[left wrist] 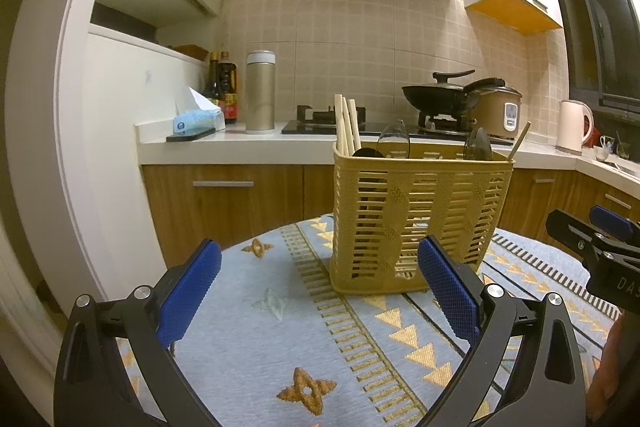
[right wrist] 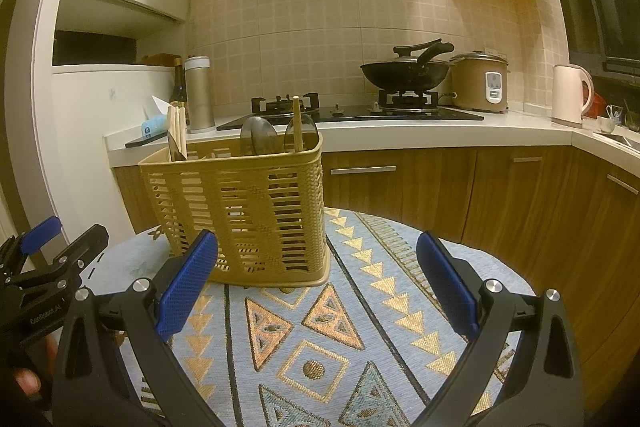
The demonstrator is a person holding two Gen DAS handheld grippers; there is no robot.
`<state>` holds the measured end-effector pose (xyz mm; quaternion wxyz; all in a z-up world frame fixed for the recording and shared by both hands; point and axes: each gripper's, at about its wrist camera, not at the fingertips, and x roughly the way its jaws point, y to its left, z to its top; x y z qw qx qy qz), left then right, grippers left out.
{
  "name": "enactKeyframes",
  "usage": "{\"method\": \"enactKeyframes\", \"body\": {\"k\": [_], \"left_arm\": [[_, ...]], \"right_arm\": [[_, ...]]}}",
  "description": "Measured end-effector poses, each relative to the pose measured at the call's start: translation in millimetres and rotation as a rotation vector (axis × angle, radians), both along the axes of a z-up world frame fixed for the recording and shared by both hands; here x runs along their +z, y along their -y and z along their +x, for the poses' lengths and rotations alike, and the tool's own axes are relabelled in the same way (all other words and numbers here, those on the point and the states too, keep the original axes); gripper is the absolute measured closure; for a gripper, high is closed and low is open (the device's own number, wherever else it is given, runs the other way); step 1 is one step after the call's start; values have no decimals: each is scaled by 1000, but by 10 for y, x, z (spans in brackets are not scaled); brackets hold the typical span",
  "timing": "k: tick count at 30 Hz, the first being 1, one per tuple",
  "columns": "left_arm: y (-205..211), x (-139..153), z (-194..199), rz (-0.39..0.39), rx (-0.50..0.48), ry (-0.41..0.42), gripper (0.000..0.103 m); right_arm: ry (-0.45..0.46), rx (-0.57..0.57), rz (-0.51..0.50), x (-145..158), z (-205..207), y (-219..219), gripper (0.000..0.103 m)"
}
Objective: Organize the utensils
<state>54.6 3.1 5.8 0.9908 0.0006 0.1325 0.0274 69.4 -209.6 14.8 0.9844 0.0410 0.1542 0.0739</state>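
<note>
Both claws gape before basket.

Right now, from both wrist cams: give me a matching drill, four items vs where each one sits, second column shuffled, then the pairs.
Items:
1. chopsticks
2. wok
3. utensil basket
4. kettle

Places:
A. on the patterned tablecloth
B. on the gas burner
C. standing inside the basket
D. on the counter, right of the rice cooker

Pairs: 1-C, 2-B, 3-A, 4-D
</note>
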Motion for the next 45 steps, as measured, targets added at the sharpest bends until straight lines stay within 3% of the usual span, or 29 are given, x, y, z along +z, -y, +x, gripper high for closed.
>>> {"method": "enactKeyframes", "body": {"k": [45], "left_arm": [[-67,-20,37,-37,13,-23,8]], "right_arm": [[-3,3,-19,-16,14,-49,8]]}}
